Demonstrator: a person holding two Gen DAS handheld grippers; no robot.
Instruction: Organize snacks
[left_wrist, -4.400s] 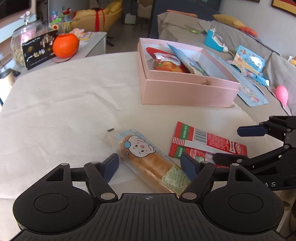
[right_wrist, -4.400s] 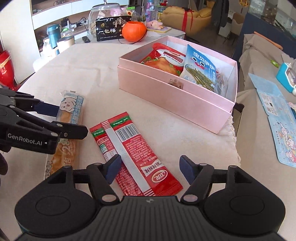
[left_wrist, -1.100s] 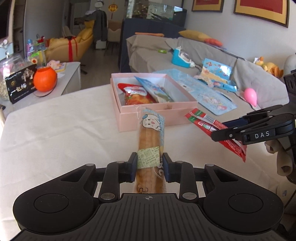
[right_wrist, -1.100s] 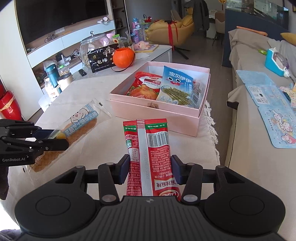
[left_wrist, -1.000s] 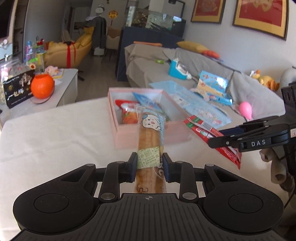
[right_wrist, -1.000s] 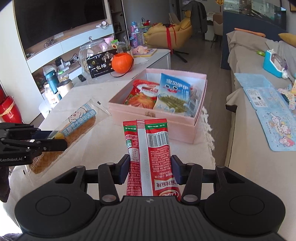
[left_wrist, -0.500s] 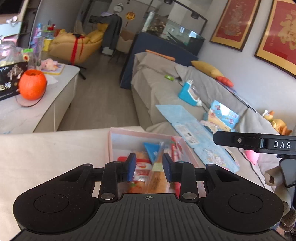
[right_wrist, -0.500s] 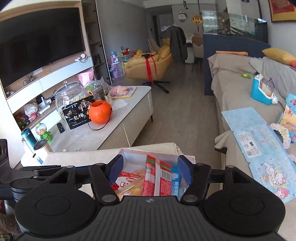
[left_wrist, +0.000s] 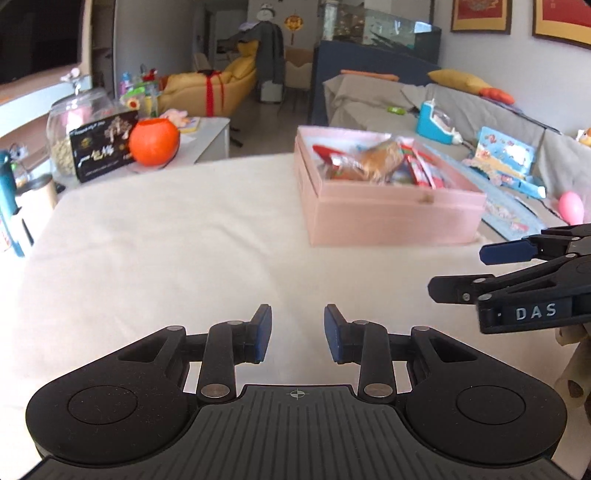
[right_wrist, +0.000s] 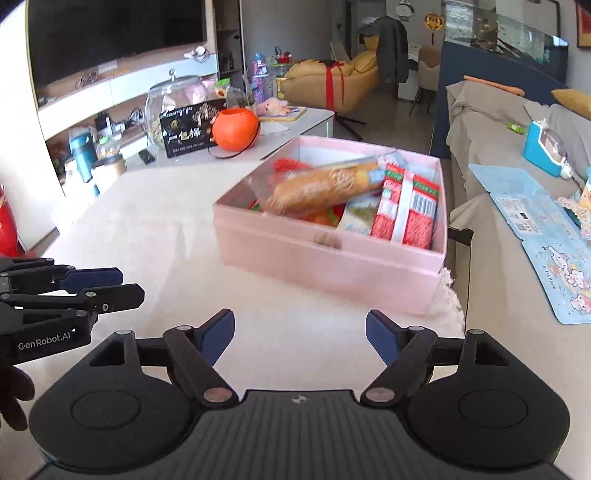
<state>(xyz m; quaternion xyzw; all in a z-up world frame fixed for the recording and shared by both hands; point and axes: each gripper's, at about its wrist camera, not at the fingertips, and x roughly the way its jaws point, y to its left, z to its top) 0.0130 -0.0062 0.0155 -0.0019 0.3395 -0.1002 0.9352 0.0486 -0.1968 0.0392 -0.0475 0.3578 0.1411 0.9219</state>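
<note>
Two tools: left tool (left_wrist: 297, 334) slightly parted, empty; right tool (right_wrist: 300, 338) opening, empty; one pink box (right_wrist: 332, 254); one bread roll (right_wrist: 325, 188).

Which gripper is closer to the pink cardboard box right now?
Right gripper: it faces the pink cardboard box just ahead. Left gripper sits farther back, box ahead to its right.

Your right hand-held gripper (right_wrist: 300, 332) is opening its jaws, with nothing between them. In front of you, the pink box (right_wrist: 325, 258) sits on the desk (right_wrist: 155, 221). The long bread snack (right_wrist: 325, 190) lies tilted across the other snacks inside. The red packets (right_wrist: 406, 210) lie beside it. Your left hand-held gripper (right_wrist: 127, 286) is low on the left.
</note>
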